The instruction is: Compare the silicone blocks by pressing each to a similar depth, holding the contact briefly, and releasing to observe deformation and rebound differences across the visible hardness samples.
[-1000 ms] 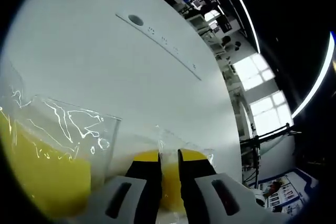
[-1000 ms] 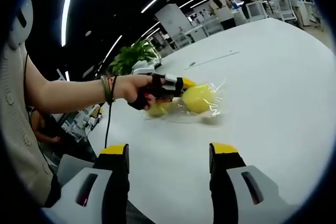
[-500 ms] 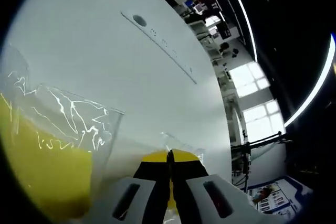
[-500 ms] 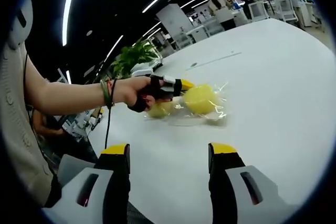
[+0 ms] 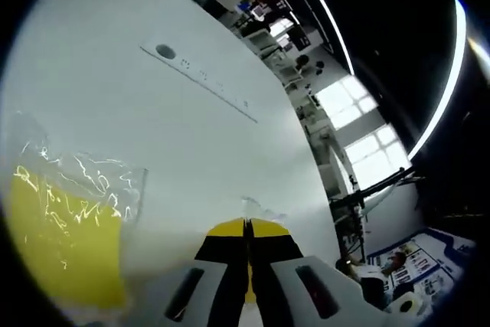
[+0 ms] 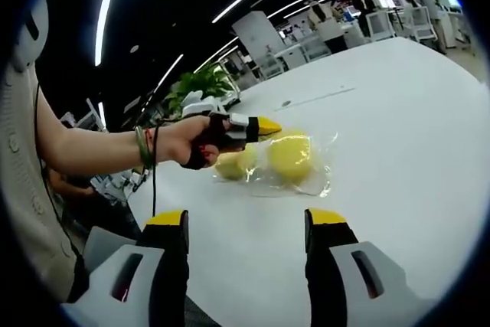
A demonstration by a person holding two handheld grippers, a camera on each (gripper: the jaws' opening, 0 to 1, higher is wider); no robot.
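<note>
Two yellow silicone blocks lie in clear plastic bags on the white table point(image 6: 398, 128): a larger block point(image 6: 291, 157) and a smaller one point(image 6: 233, 162) to its left. A hand holds my left gripper point(image 6: 268, 124) just above them, jaws shut. In the left gripper view the left gripper point(image 5: 246, 227) has its yellow tips pressed together, and a corner of clear film point(image 5: 259, 209) shows just past them. I cannot tell whether the film is pinched. A bagged yellow block point(image 5: 65, 246) sits low on the left. My right gripper point(image 6: 246, 223) hangs open over bare table, well short of the blocks.
A long flat strip with a round hole point(image 5: 200, 76) is set into the table point(image 5: 176, 135) further out; it also shows as a thin strip point(image 6: 314, 97) in the right gripper view. A green plant point(image 6: 203, 82) and office furniture stand beyond the table's far edge.
The left jaws stood around a bagged yellow block, then shut tip to tip. The left gripper has since risen a little from the blocks. My right gripper stays open.
</note>
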